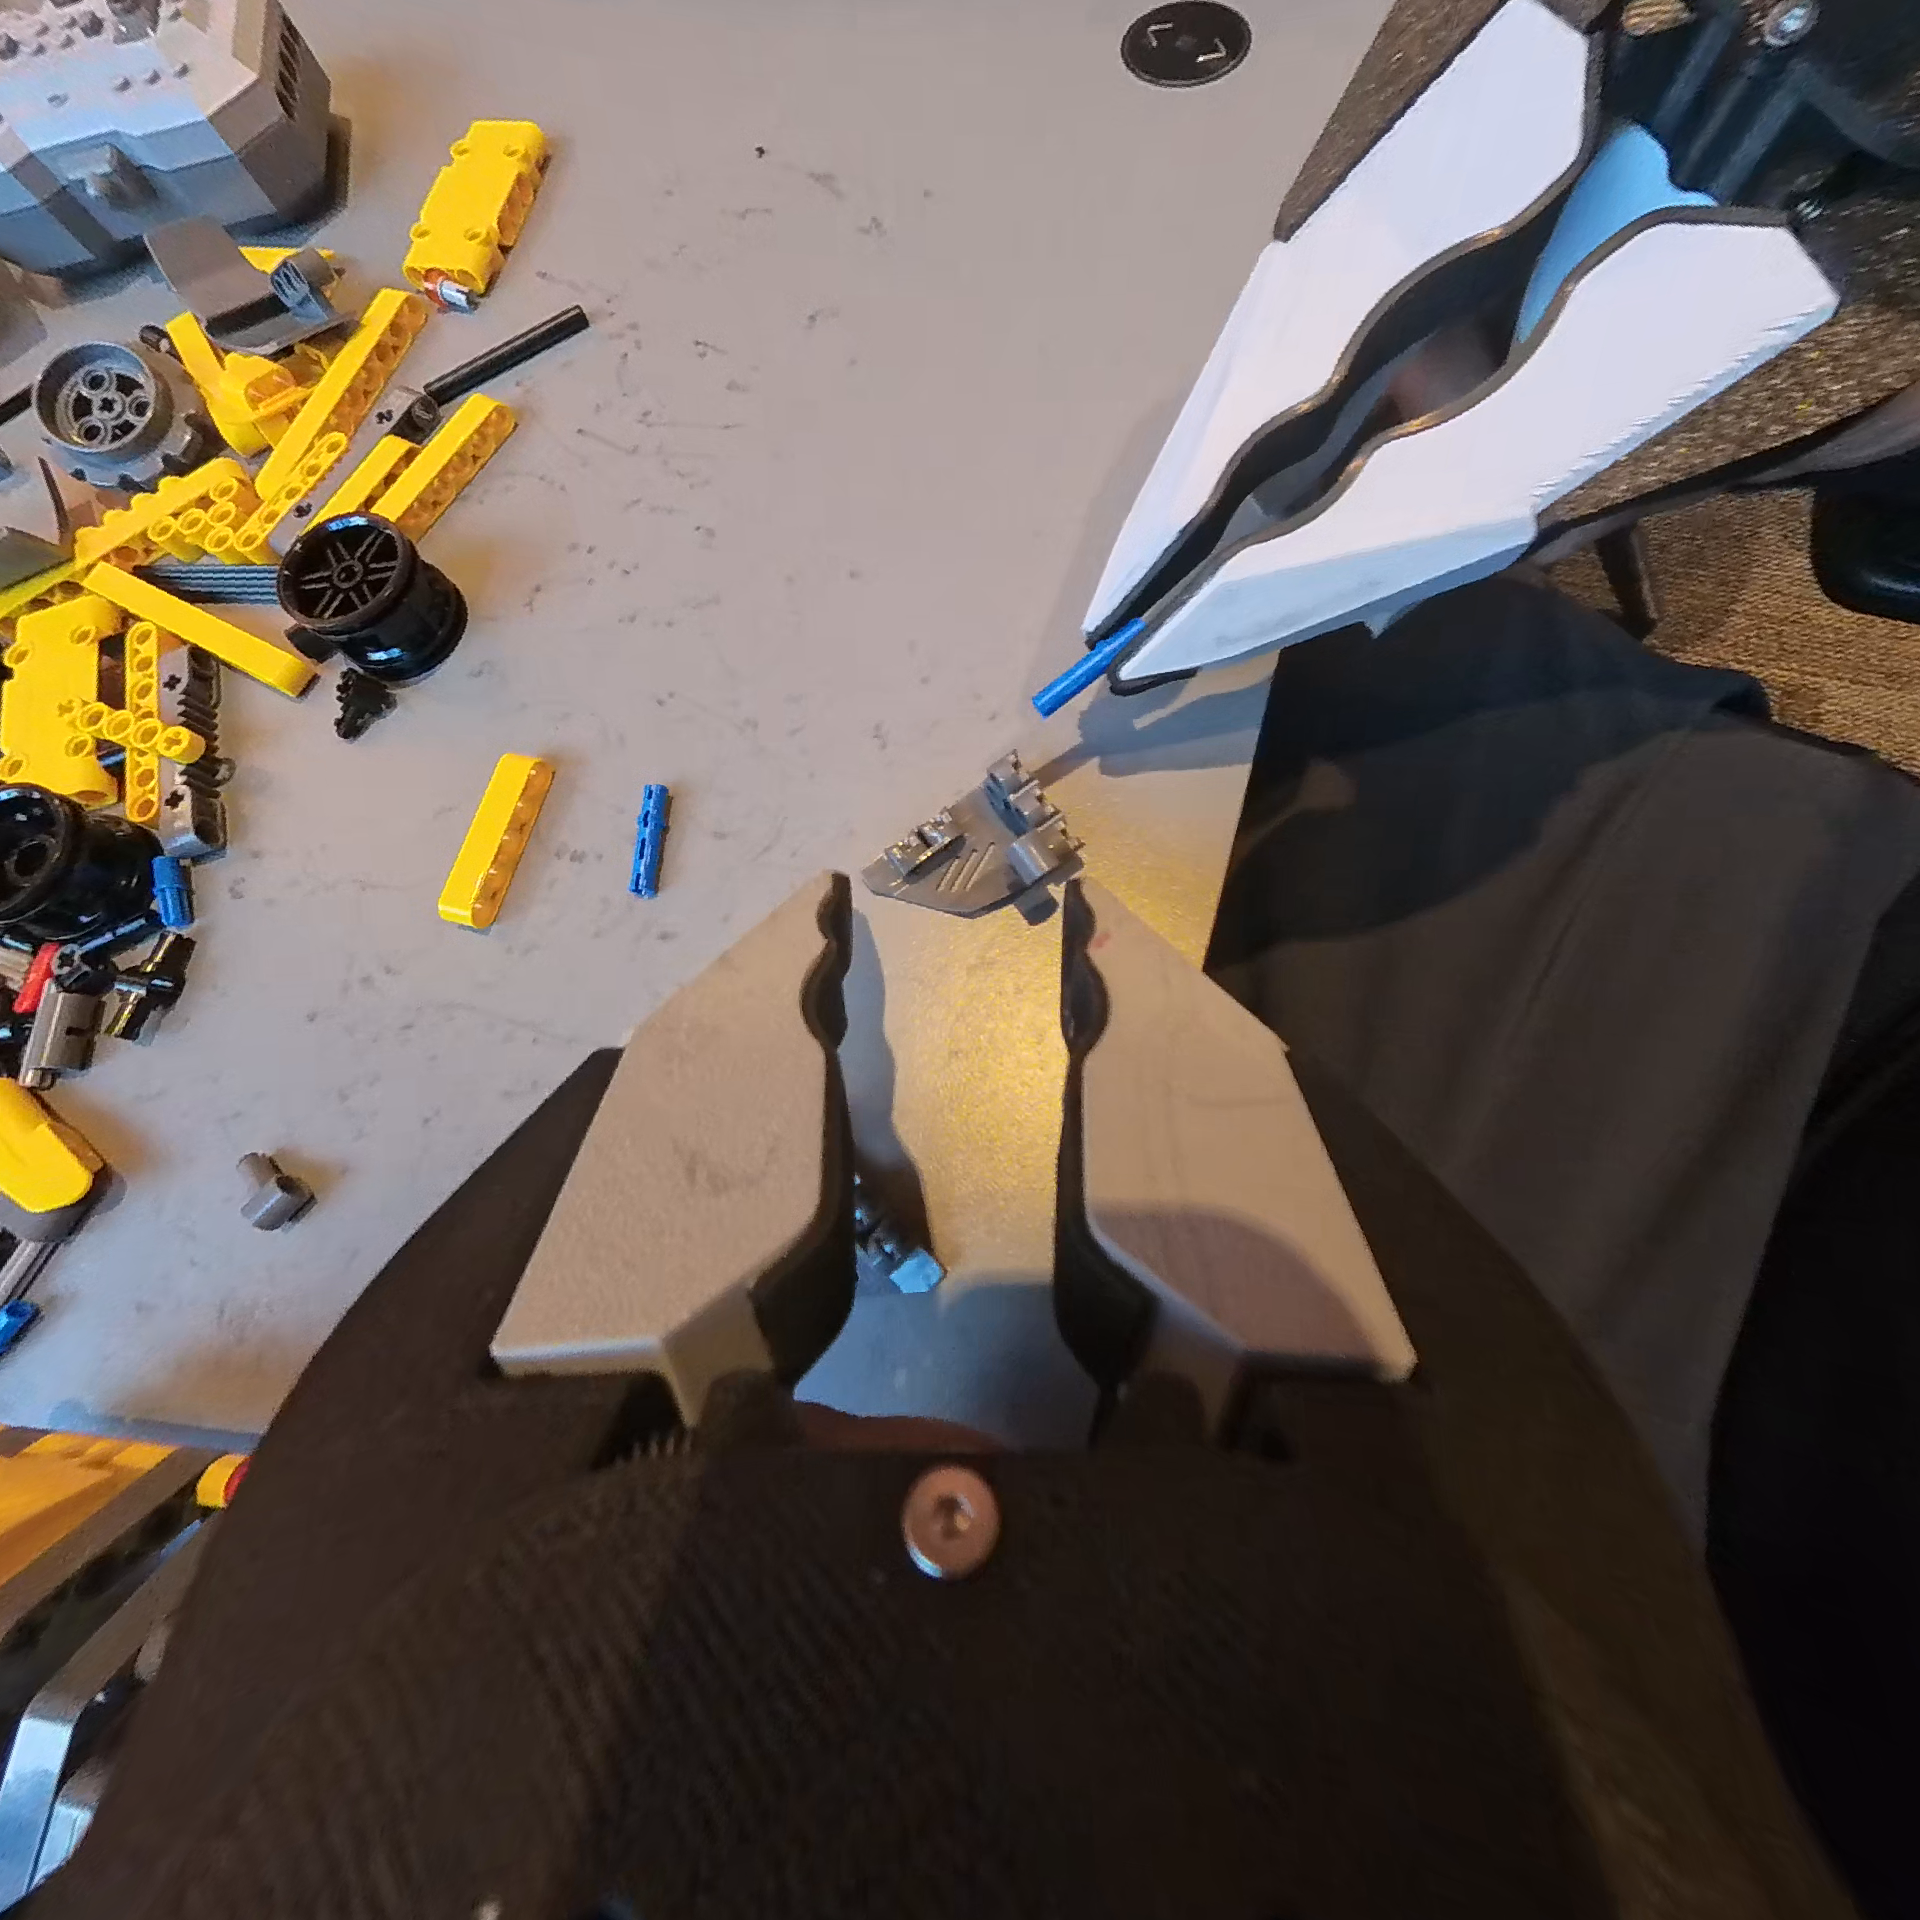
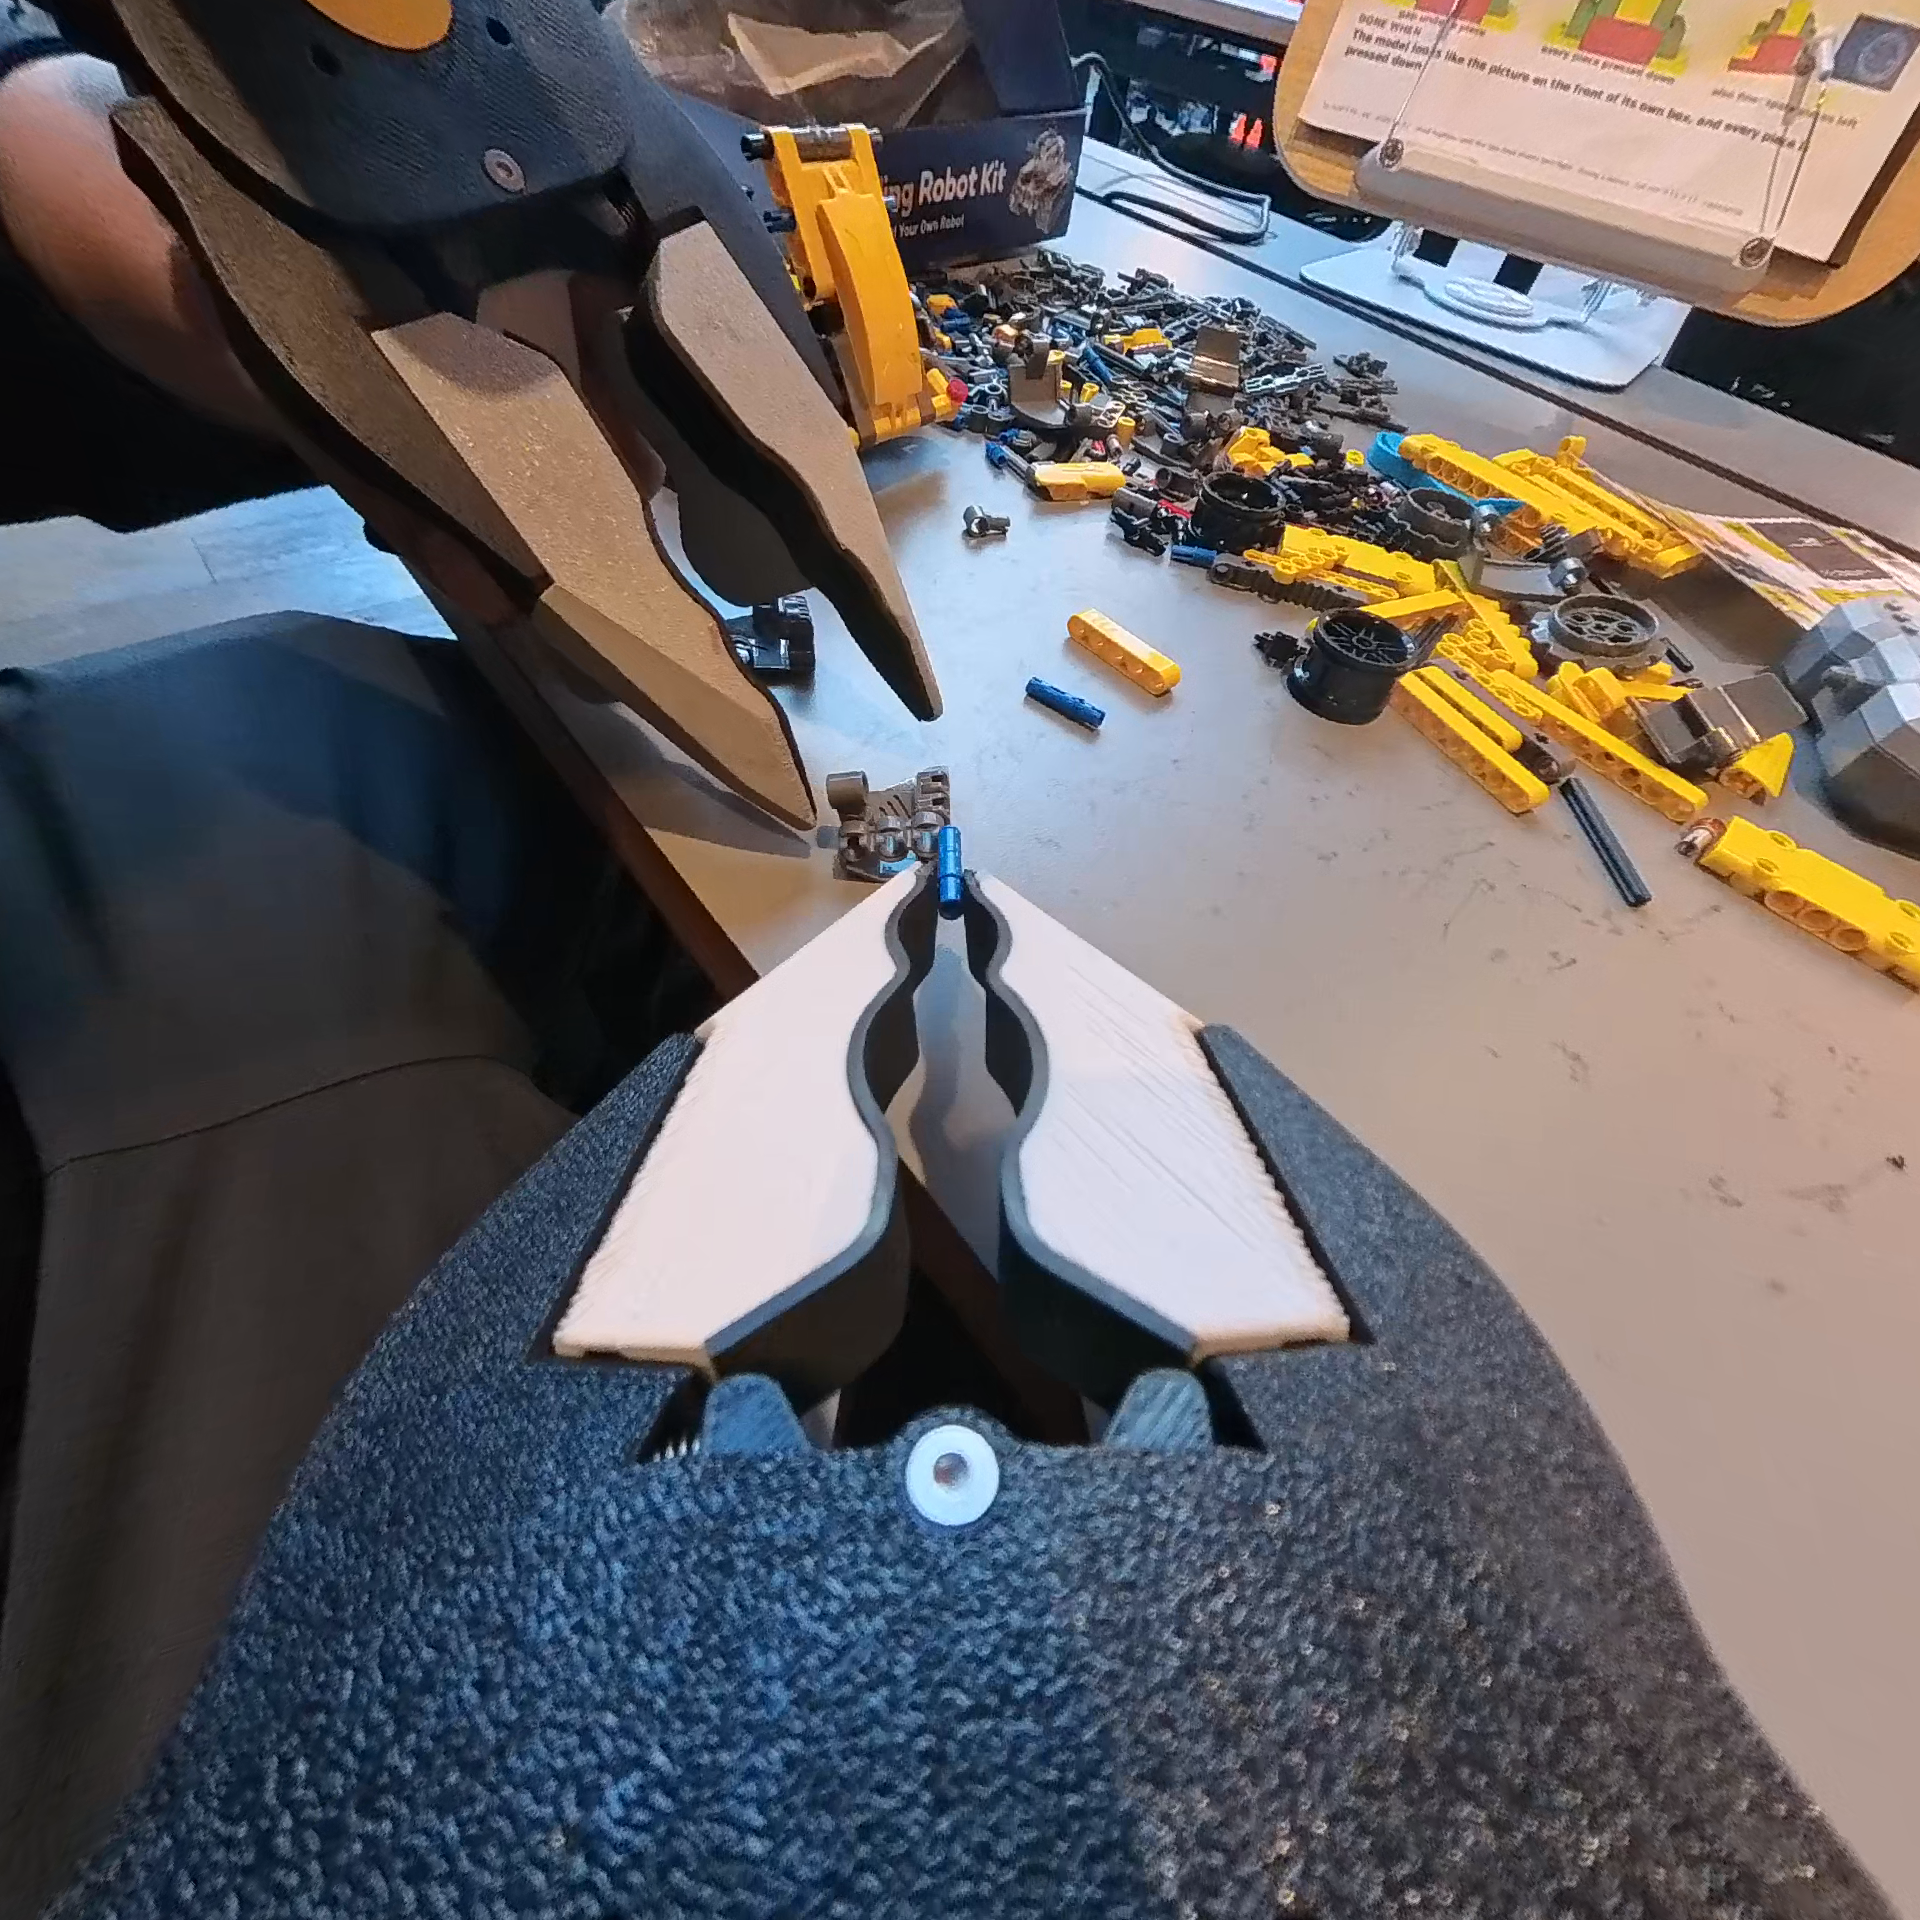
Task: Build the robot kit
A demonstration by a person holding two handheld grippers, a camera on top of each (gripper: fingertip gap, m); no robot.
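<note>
My left gripper (image 1: 956, 904) is open and empty, just above the table near its edge. A small grey panel piece (image 1: 977, 847) lies right in front of its fingertips; it also shows in the right wrist view (image 2: 888, 826). My right gripper (image 2: 948, 883) is shut on a short blue pin (image 2: 949, 868), whose free end points at the grey piece. In the left wrist view the right gripper (image 1: 1117, 655) comes in from the upper right with the blue pin (image 1: 1086, 665) sticking out of its tips, a little above the grey piece. The left gripper (image 2: 868, 769) shows at upper left in the right wrist view.
A loose blue pin (image 1: 649, 840) and a short yellow beam (image 1: 496, 836) lie left of the grey piece. A pile of yellow beams, black wheels (image 1: 369, 597) and small parts fills the left of the table. A box (image 2: 977, 197), a yellow assembly (image 2: 847, 281) and an instruction sheet on a stand (image 2: 1600, 104) stand at the back. The table edge and a person's lap are close by.
</note>
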